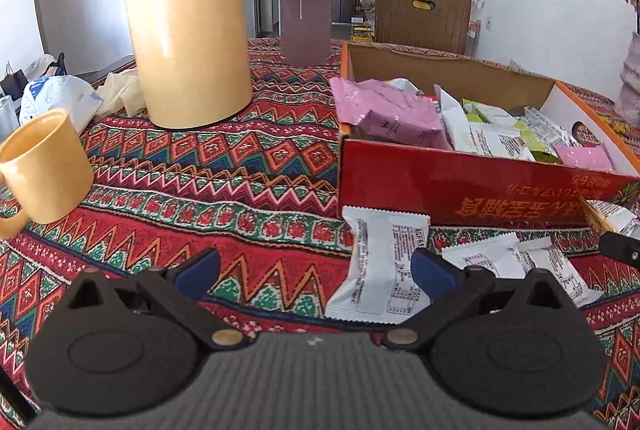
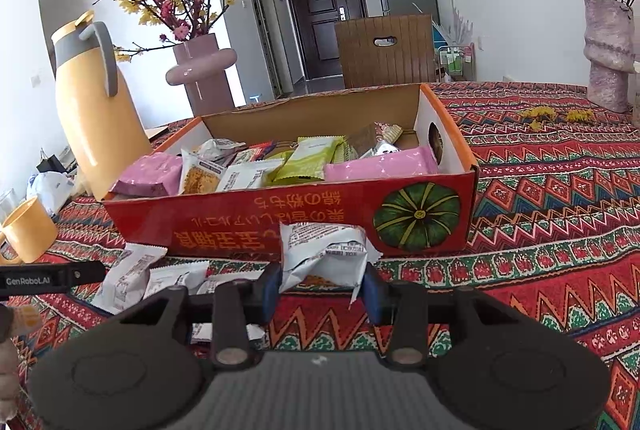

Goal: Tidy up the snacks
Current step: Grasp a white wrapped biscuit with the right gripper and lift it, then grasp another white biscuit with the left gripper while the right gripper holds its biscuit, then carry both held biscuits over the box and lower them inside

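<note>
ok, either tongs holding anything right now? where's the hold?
The right tongs pinch a white snack packet by its lower end, one blue pad on each side. The left tongs are open and empty, over the tablecloth.

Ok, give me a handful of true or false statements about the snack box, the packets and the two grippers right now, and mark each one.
1. The right gripper is clamped on a white snack packet. True.
2. The left gripper holds a pink packet. False: its jaws stand wide open with nothing between them.
3. The red cardboard box already has packets inside. True: pink, green and white ones lie in it.
4. Every white packet is in the box. False: several loose white packets lie on the patterned tablecloth in front of it.
5. The yellow mug stands inside the box. False: it sits on the cloth, well to the left of the box, near the yellow thermos jug.
</note>
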